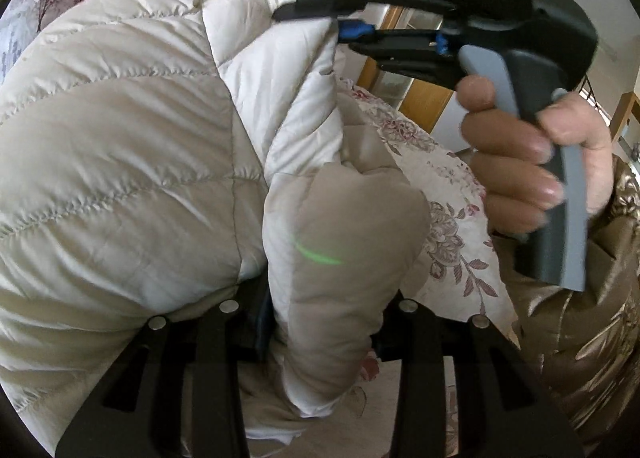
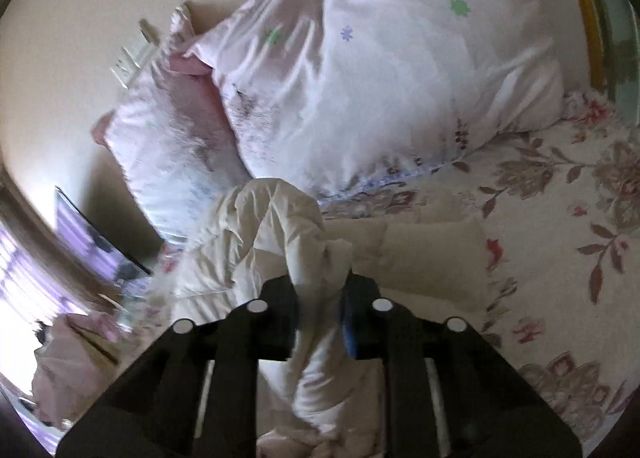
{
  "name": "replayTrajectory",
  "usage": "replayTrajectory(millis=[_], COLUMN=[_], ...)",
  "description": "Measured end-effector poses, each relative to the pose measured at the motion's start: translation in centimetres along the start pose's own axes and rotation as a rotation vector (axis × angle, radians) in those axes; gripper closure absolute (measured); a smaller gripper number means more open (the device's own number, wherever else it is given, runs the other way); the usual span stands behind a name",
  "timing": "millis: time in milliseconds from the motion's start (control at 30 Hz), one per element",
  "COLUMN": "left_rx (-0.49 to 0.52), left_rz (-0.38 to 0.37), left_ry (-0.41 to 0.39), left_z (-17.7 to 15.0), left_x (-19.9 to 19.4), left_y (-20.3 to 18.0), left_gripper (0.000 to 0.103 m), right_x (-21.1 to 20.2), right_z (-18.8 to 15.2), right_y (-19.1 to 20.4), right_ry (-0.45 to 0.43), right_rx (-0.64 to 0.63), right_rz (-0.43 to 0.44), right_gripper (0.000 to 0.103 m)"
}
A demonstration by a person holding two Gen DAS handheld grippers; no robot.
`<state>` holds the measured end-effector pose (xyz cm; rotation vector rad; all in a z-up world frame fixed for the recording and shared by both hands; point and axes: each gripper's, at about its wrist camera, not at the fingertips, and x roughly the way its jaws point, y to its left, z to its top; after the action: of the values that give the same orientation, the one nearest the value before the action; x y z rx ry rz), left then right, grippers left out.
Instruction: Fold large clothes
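Observation:
A cream quilted puffer jacket [image 1: 120, 162] fills the left wrist view, lifted above a floral bedsheet [image 1: 452, 194]. My left gripper [image 1: 320, 318] is shut on a bunched fold of the jacket. My right gripper [image 1: 332, 24] shows at the top of that view, held in a hand, shut on the jacket's upper edge. In the right wrist view my right gripper [image 2: 320, 298] clamps a bunched fold of the jacket [image 2: 280, 226], which rises between its jaws.
A folded pink duvet [image 2: 392, 70] and a pink pillow [image 2: 168, 138] lie at the head of the bed. The floral bedsheet [image 2: 560, 226] spreads to the right. A wooden door frame [image 1: 424, 98] stands behind. The person's brown glossy sleeve [image 1: 600, 298] is at right.

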<state>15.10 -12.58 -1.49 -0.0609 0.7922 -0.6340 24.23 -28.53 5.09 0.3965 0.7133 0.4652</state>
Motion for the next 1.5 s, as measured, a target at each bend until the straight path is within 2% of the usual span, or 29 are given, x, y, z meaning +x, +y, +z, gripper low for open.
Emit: replayTrajectory(millis=[100,167,333,400,500,600,700,867,967,1500], left_rx=[0.03,0.046,0.035,-0.007,-0.072,-0.104,-0.101,-0.1,-0.111,-0.117], left_rz=[-0.004,-0.037,-0.09,-0.068,-0.036,0.065,0.158,0.243,0.249,0.231], left_ry=[-0.022,-0.047,-0.129,-0.175,-0.221,-0.248,-0.242,-0.178,-0.152,-0.119], left_z=[-0.5,-0.5,0.4,1.4,2.8,4.0,5.1,5.9,5.5,5.7], left_x=[-1.0,-2.4,-6.9,-8.9,-10.6,-11.5,-11.8,-9.5,-8.4,-7.1], left_y=[-1.4,-2.0,-1.9,-0.5,2.0,4.6,6.0,8.0,9.0,10.2], left_gripper=[0.062,0.057,0.055,0.05,0.05,0.05,0.05,0.05,0.05,0.046], right_x=[0.8,1.4,2.4,2.7,3.1,3.4,3.5,3.5,3.6,4.2], right_z=[-0.2,-0.3,-0.4,-0.5,-0.7,-0.9,-0.9,-0.8,-1.0,-1.5], right_y=[-0.8,-1.5,-2.7,-2.9,-3.1,-3.3,-3.4,-3.7,-4.0,-5.2], right_ry=[-0.008,0.001,0.014,0.017,0.018,0.021,0.021,0.008,0.005,0.019], right_rx=[-0.013,0.002,0.017,0.016,0.012,0.017,0.013,0.013,0.013,0.049], right_rz=[-0.055,-0.068,-0.085,-0.087,-0.09,-0.087,-0.088,-0.104,-0.123,-0.15], right_gripper=[0.09,0.09,0.09,0.09,0.09,0.09,0.089,0.089,0.089,0.089])
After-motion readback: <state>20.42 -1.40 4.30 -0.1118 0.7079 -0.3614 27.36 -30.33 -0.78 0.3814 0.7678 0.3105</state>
